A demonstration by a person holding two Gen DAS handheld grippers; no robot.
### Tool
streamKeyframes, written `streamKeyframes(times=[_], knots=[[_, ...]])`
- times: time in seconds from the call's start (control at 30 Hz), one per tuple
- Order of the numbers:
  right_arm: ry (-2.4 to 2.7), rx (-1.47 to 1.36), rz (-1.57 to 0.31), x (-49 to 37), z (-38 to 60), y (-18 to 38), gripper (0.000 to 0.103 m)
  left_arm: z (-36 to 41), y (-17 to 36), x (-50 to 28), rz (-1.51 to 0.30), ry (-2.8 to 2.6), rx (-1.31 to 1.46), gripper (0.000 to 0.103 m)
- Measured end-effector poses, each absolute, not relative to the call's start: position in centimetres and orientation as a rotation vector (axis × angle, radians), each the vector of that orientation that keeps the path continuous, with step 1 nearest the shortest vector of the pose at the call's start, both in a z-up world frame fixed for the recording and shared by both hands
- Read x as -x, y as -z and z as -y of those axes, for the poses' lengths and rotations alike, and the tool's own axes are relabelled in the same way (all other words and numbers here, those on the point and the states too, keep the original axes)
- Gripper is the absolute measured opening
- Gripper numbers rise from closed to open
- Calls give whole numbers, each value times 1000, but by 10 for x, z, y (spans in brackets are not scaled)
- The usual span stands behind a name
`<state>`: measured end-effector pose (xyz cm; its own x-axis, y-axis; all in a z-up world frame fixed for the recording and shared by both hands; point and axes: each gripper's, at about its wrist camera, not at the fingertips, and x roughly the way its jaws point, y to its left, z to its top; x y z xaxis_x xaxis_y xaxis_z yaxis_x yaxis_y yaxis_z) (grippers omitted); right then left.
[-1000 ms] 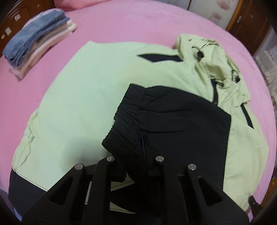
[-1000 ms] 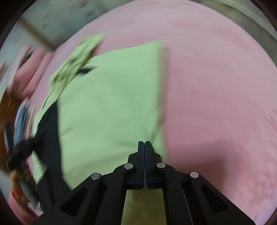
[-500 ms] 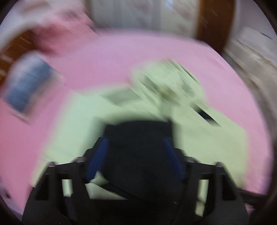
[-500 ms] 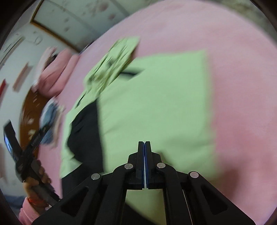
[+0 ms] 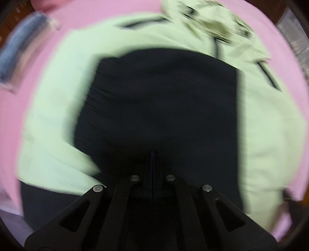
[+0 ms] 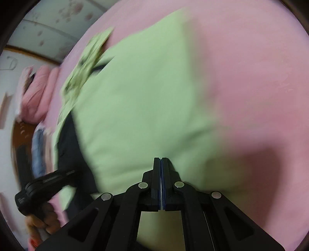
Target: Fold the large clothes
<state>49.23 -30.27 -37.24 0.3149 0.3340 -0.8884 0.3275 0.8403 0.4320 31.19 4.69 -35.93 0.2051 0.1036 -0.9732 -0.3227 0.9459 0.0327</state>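
Note:
A light green jacket (image 5: pixel 58 115) lies spread on the pink bed (image 5: pixel 96 11), its hood (image 5: pixel 212 19) at the far end. Its black sleeve (image 5: pixel 164 96) is folded across the body. My left gripper (image 5: pixel 152 154) is shut, its tips low over the near part of that sleeve; dark on dark hides whether cloth is pinched. In the right wrist view my right gripper (image 6: pixel 160 159) is shut above the jacket (image 6: pixel 144 96) near its near edge, with nothing seen between the pads. The left gripper (image 6: pixel 71 172) shows there at lower left, held by a hand (image 6: pixel 42 222).
A pile of folded clothes (image 5: pixel 19 50) sits at the bed's far left corner, also seen as folded clothes (image 6: pixel 38 150) in the right wrist view. A pink pillow (image 6: pixel 36 96) lies beyond it. Bare pink sheet (image 6: pixel 251 77) stretches to the right of the jacket.
The left jaws opened wide, then closed, and the gripper came down nearer the black sleeve. The right gripper swung over the jacket and stayed shut; both views are blurred by motion.

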Motion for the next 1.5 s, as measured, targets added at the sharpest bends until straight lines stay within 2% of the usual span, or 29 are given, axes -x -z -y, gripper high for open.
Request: streamKeyframes(times=[0.07,0.17,0.23,0.3,0.37,0.5,0.57,0.67,0.77,0.87,0.93,1.07,1.2,1.3,1.4,1.5], knots=[[60,-650,-1264,-486,331,369,0,-63,356,-312,-1304,-364,150,0],[176,-371,-1268,-491,333,354,0,-56,352,-317,-1286,-406,-100,0],[189,-343,-1232,-493,330,342,0,-34,338,-316,-1233,-378,-228,0],[85,-423,-1132,-498,313,321,0,-14,323,-316,-1195,-269,-199,0],[-105,-531,-1093,-506,287,315,0,0,315,-316,-1219,-109,-30,0],[-469,-692,-1256,-533,203,351,0,18,342,-345,-1375,56,258,0],[-517,-662,-1328,-547,168,366,0,26,354,-356,-1415,52,239,0],[-510,-684,-1278,-574,164,371,0,11,363,-374,-1405,35,254,0],[-383,-706,-1268,-603,197,384,0,-15,366,-384,-1384,18,283,0],[-313,-783,-1222,-626,259,391,0,-41,361,-391,-1340,-79,148,0],[-240,-794,-1158,-630,302,383,0,-60,360,-391,-1297,-235,-29,1],[1,-639,-1071,-632,355,354,0,-80,372,-393,-1321,-196,-8,1],[117,-554,-1010,-624,361,324,0,-70,356,-384,-1304,-233,-54,1],[9,-668,-988,-598,345,303,0,-49,344,-369,-1298,-191,23,1],[-86,-703,-1124,-591,290,316,0,-37,350,-357,-1370,-147,84,1],[-29,-542,-1224,-573,272,335,0,-41,373,-345,-1427,-247,4,1]])
